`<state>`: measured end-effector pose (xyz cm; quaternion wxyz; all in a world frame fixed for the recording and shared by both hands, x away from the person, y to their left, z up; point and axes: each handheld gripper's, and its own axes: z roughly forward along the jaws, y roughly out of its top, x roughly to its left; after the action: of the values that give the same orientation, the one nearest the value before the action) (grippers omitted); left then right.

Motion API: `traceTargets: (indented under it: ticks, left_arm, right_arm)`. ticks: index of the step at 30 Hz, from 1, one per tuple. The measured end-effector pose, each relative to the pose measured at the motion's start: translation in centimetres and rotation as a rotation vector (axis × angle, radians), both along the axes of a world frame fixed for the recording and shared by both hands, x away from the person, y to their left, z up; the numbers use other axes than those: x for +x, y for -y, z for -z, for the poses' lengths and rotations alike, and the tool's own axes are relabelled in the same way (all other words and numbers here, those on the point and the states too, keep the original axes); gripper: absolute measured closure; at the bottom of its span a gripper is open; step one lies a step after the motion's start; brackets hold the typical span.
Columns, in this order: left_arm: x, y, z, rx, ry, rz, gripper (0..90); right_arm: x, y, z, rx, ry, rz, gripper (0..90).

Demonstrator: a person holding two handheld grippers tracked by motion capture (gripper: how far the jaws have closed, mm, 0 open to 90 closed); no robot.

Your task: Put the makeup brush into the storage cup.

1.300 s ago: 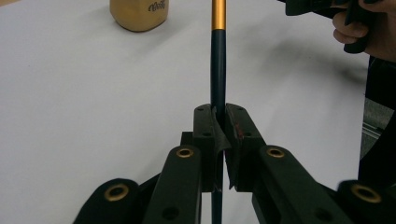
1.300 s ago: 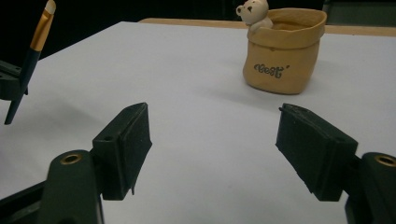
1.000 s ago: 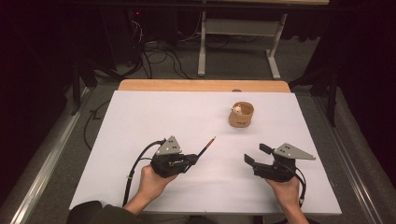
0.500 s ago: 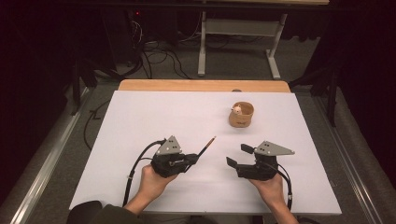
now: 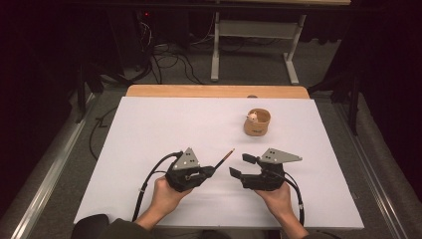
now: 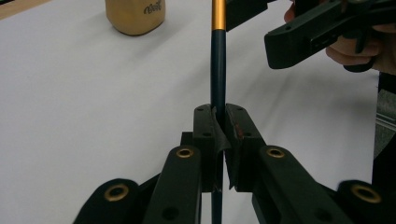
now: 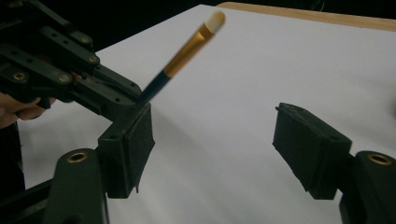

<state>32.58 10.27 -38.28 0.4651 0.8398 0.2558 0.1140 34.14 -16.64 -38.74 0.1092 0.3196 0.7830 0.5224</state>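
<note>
Your left gripper [image 5: 211,172] is squeezed tight on the brush [image 5: 225,158]. The brush sticks out past its jaws, up off the table [image 5: 149,129], with its tip pointing toward the far right. In the left gripper view the dark handle [image 6: 218,70] runs straight up between the two pads.

Your right gripper [image 5: 241,167] holds nothing. Its jaws stand wide and have just been closing a little. It sits just beside the brush tip, not touching it. The brown cup [image 5: 257,123] stands farther back on the table.
</note>
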Motion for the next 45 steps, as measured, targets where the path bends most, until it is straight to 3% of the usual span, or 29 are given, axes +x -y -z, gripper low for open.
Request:
traceTargets:
  ticks: [7, 15, 45]
  left_arm:
    - [-0.2, 0.3, -0.1, 0.008, 0.011, 0.003, 83.6]
    - [-0.4, 0.8, 0.1, 0.016, 0.014, 0.015, 83.5]
    - [-0.7, 1.3, 0.1, 0.005, 0.021, 0.031, 83.5]
  right_arm:
    - [0.2, -1.2, 0.1, 0.008, -0.027, -0.052, 35.7]
    - [0.4, -1.6, -0.2, 0.064, -0.041, -0.084, 44.6]
    - [0.6, -1.9, -0.2, 0.122, -0.075, -0.135, 69.3]
